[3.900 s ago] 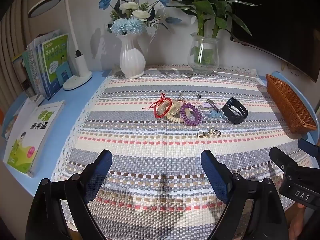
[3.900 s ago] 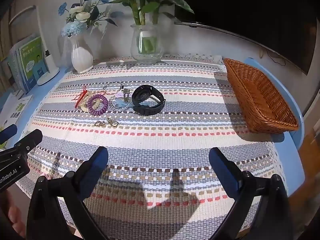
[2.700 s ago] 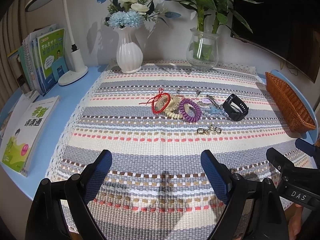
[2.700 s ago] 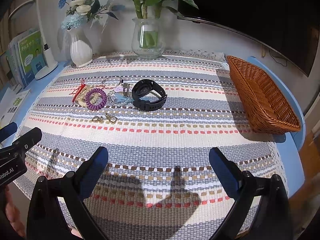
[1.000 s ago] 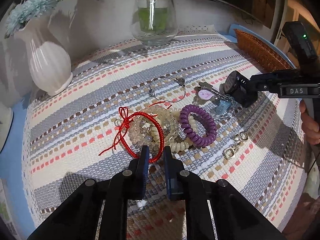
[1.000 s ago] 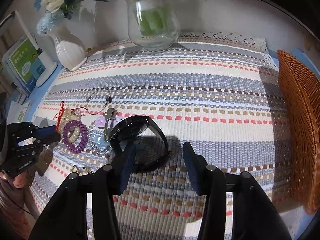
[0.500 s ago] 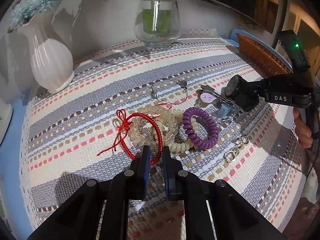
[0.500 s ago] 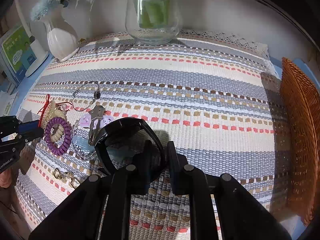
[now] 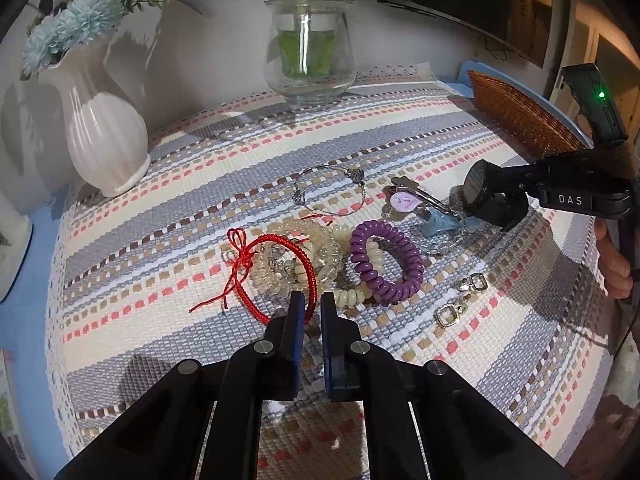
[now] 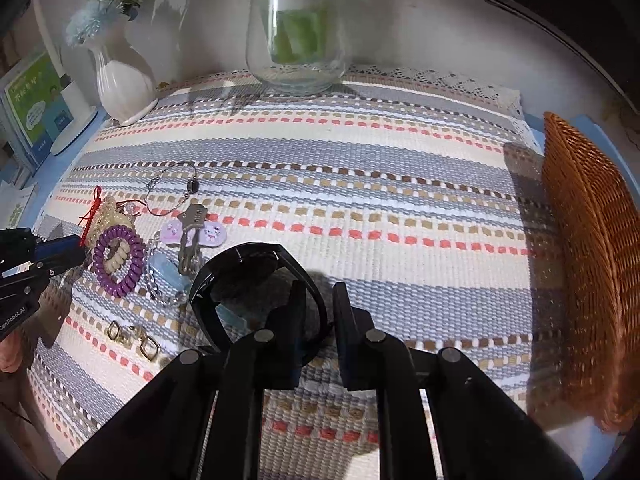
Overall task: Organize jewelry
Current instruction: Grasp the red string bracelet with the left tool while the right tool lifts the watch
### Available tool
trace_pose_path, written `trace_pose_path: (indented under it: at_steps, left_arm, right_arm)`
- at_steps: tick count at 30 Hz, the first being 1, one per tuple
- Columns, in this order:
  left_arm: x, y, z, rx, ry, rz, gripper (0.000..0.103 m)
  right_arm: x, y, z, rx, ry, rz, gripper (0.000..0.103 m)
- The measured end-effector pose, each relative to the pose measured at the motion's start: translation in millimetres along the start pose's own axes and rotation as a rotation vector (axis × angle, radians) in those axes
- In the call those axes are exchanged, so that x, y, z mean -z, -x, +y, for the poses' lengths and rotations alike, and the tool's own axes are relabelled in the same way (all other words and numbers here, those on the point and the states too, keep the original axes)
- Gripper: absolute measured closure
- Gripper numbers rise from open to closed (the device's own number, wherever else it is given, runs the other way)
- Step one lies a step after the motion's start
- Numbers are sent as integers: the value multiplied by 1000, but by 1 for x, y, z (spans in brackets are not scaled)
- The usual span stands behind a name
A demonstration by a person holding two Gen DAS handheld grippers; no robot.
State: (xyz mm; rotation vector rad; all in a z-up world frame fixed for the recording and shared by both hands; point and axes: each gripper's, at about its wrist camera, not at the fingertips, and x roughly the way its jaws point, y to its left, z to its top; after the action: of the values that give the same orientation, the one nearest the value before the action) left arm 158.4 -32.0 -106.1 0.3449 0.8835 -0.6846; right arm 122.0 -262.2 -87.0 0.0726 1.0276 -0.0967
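Left tool (image 9: pixel 309 304) pinches one red bracelet (image 9: pixel 276 276) — right tool (image 10: pixel 320 300) clamps one black watch (image 10: pixel 248 280)

A blue table (image 9: pixel 24 320) carries a striped mat (image 10: pixel 400 184). Behind the mat's jewelry stand a white vase (image 9: pixel 106 140) and glass vase (image 9: pixel 310 56); right, a wicker basket (image 10: pixel 592 248).

White vase (image 9: pixel 106 136) with flowers, glass vase (image 9: pixel 310 50) with stems, at far edge of striped cloth (image 9: pixel 500 360).
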Motion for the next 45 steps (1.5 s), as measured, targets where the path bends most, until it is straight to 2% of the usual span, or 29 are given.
trace_pose_path:
  at_steps: [9, 13, 15, 17, 21, 24, 25, 28, 30, 33, 35, 36, 37, 38, 43, 45]
  left_arm:
    - [6, 33, -6, 52, 21, -53, 101]
    - [12, 47, -9, 29, 13, -48, 99]
    - [10, 40, -2, -15, 40, -24, 99]
    - [8, 27, 9, 22, 73, 11, 93]
    - [3, 0, 20, 61, 83, 70, 92]
    - [-2, -10, 21, 73, 70, 70, 91]
    - [-3, -12, 21, 77, 68, 68, 87]
    - [-6, -20, 25, 99, 85, 76, 63]
    - [-8, -21, 26, 114, 91, 75, 60]
    - [-10, -24, 17, 83, 55, 77, 58]
    - [-10, -26, 10, 47, 21, 72, 61]
    - [-11, -27, 7, 27, 3, 70, 68]
    - [-10, -26, 5, 12, -13, 65, 91]
    - [-10, -26, 2, 1, -26, 68, 99]
    - [-4, -20, -1, -17, -31, 55, 99]
    - [-2, -15, 2, 3, -9, 51, 99]
  right_arm:
    - [12, 25, -16, 12, -25, -17, 89]
    - [19, 39, -20, 22, -23, -41, 89]
    - [21, 41, -21, 24, -26, -42, 89]
    - [23, 39, -24, 13, -38, -29, 89]
    - [26, 38, -29, 1, -58, -30, 91]
    - [25, 37, -33, 3, -57, -32, 91]
    - [24, 36, -34, 3, -55, -31, 91]
    - [23, 30, -35, -6, -46, -16, 91]
    - [23, 26, -34, -6, -42, -8, 91]
    - [24, 17, -34, -9, -40, 6, 90]
    - [23, 11, -35, -10, -40, 16, 85]
    - [24, 9, -36, -16, -47, 22, 84]
    - [24, 9, -37, -23, -52, 16, 82]
    - [24, 9, -37, -27, -51, 15, 82]
    - [17, 4, -32, 4, -25, 14, 81]
    - [14, 2, -30, 23, -6, 11, 81]
